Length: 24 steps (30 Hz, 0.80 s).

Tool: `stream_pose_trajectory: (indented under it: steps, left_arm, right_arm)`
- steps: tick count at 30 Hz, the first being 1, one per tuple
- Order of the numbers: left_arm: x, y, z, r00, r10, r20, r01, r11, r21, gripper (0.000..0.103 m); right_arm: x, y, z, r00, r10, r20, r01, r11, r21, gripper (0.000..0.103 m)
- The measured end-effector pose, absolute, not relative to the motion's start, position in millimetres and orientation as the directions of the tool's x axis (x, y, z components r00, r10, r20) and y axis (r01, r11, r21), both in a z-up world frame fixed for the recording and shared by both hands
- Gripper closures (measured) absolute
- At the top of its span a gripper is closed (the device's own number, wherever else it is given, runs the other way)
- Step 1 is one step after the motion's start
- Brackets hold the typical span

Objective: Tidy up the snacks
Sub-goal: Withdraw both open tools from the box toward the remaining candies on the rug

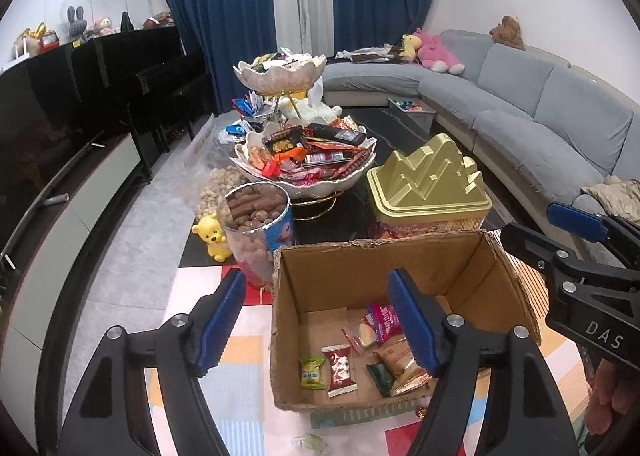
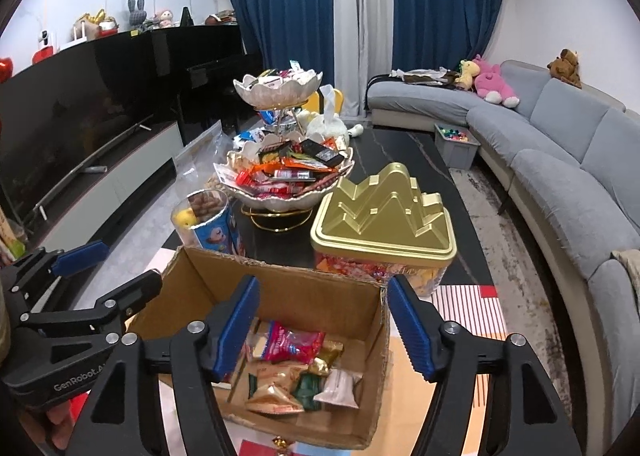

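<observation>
An open cardboard box [image 1: 316, 260] stands on the table in front of both grippers; it also shows in the right wrist view [image 2: 192, 268]. Several wrapped snacks lie on its floor, among them a red packet [image 1: 340, 370], a green one [image 1: 313, 374] and a pink bag [image 2: 294, 346]. My left gripper [image 1: 320, 320] is open and empty over the box's near left side. My right gripper [image 2: 324, 324] is open and empty above the box. A two-tier shell-shaped bowl stand [image 1: 308, 159] heaped with snacks stands behind the box.
A clear tub of brown snacks [image 1: 258, 223] and a yellow bear figure [image 1: 212, 236] stand left of the box. A gold mountain-lidded tin [image 1: 428, 179] stands at back right. A loose sweet [image 1: 312, 442] lies on the patterned mat. A grey sofa [image 1: 520, 107] curves along the right.
</observation>
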State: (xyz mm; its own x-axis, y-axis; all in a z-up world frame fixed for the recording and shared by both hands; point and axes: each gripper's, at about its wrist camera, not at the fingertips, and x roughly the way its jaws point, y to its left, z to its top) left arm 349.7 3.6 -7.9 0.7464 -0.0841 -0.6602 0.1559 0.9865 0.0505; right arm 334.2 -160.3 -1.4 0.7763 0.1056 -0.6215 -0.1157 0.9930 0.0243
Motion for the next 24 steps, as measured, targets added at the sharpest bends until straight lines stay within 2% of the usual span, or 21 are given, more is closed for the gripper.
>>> stream_pose_trajectory:
  steps: [24]
  left_arm:
    - [281, 13, -12, 0.804, -0.068, -0.591, 0.177, 0.976, 0.128, 0.025]
  right_arm:
    - [262, -159, -8, 0.815, 0.069, -0.575, -0.046, 0.997, 0.054, 0.036]
